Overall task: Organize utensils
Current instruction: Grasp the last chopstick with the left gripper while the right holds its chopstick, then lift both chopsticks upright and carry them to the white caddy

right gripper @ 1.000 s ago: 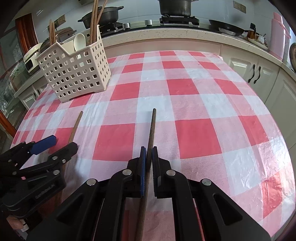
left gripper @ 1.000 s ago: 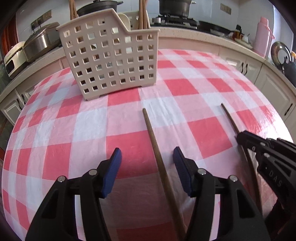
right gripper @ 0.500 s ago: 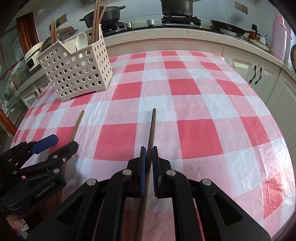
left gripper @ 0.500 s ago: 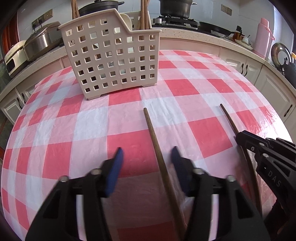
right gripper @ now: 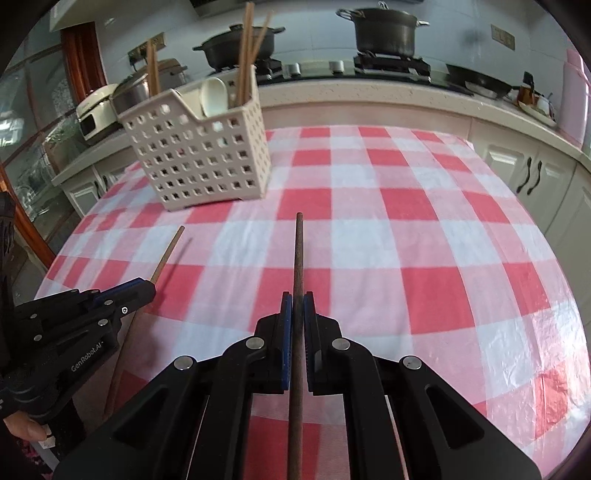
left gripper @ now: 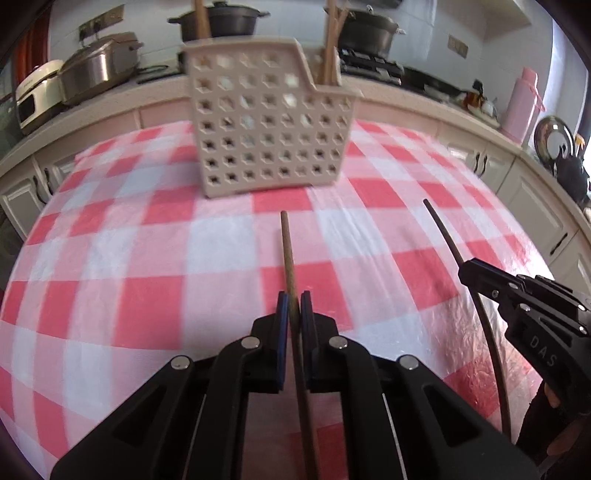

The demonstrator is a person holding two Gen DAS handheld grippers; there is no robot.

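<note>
My left gripper (left gripper: pixel 291 300) is shut on a light brown chopstick (left gripper: pixel 286 247) that points forward at the beige perforated basket (left gripper: pixel 271 129). My right gripper (right gripper: pixel 297 301) is shut on a dark brown chopstick (right gripper: pixel 298 251), held above the red-checked tablecloth (right gripper: pixel 406 229). The basket (right gripper: pixel 201 155) holds several upright chopsticks (right gripper: pixel 244 55) and a white spoon (right gripper: pixel 213 95). In the right wrist view the left gripper (right gripper: pixel 147 288) and its chopstick (right gripper: pixel 168 254) are at the left. In the left wrist view the right gripper (left gripper: pixel 465 271) and its dark chopstick (left gripper: pixel 441 229) are at the right.
A kitchen counter (right gripper: pixel 369 88) runs behind the table with black pots (right gripper: pixel 384 33), a rice cooker (left gripper: pixel 96 70) and a pink thermos (left gripper: pixel 522 103). White cabinets (right gripper: pixel 532 177) stand to the right. The table edge drops off at the left and right.
My left gripper has shut on the light chopstick and lifted it off the cloth. Both grippers have risen and moved toward the basket, each holding its chopstick.
</note>
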